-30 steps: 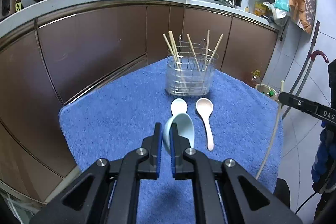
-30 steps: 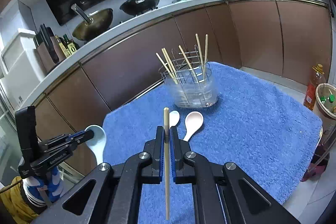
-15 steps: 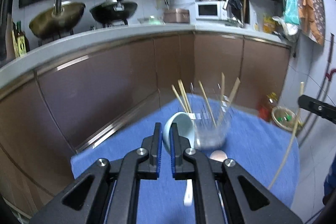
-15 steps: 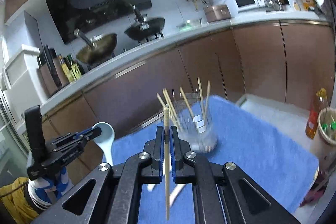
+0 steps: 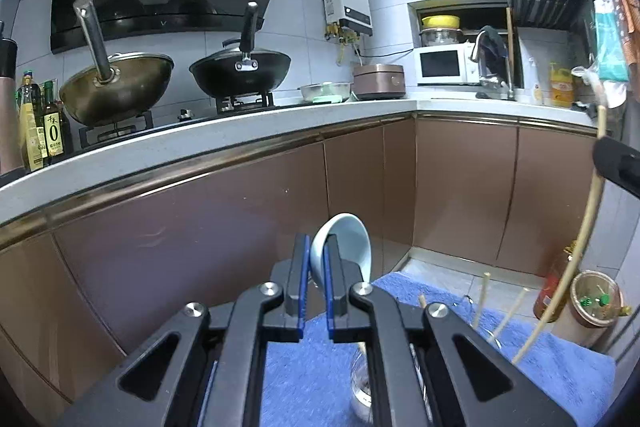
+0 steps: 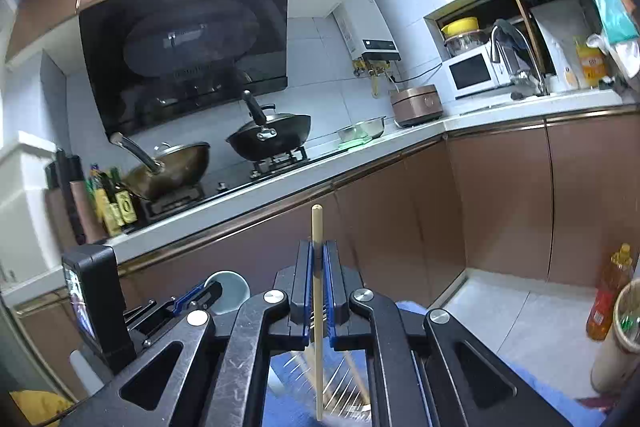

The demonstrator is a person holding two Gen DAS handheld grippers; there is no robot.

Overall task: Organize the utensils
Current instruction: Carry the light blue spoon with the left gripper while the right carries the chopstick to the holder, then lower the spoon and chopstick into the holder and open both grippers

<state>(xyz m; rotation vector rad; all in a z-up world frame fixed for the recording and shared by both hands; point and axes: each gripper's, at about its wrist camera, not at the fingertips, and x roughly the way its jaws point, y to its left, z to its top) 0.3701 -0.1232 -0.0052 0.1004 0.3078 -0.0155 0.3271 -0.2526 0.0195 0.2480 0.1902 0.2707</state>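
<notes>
My left gripper (image 5: pixel 316 259) is shut on a pale blue ceramic spoon (image 5: pixel 346 247), bowl end up, above the blue towel (image 5: pixel 560 359). The clear utensil holder (image 5: pixel 362 383) sits low behind the left fingers, with chopsticks (image 5: pixel 482 301) sticking up. My right gripper (image 6: pixel 318 267) is shut on a wooden chopstick (image 6: pixel 317 227), held upright. In the right wrist view the left gripper and its spoon (image 6: pixel 228 291) are at lower left. In the left wrist view the right gripper's chopstick (image 5: pixel 576 255) curves down the right edge.
Brown cabinets (image 5: pixel 240 227) and a white countertop (image 5: pixel 280 131) lie ahead, with two woks (image 5: pixel 240 71), a microwave (image 5: pixel 440 65) and oil bottles (image 5: pixel 40 131). A bottle (image 6: pixel 608 299) and a bin (image 5: pixel 592 303) stand on the floor at right.
Both grippers have risen and tilted up with their loads. The holder and the spoons on the towel have dropped out of the middle of view; only the holder's top shows now.
</notes>
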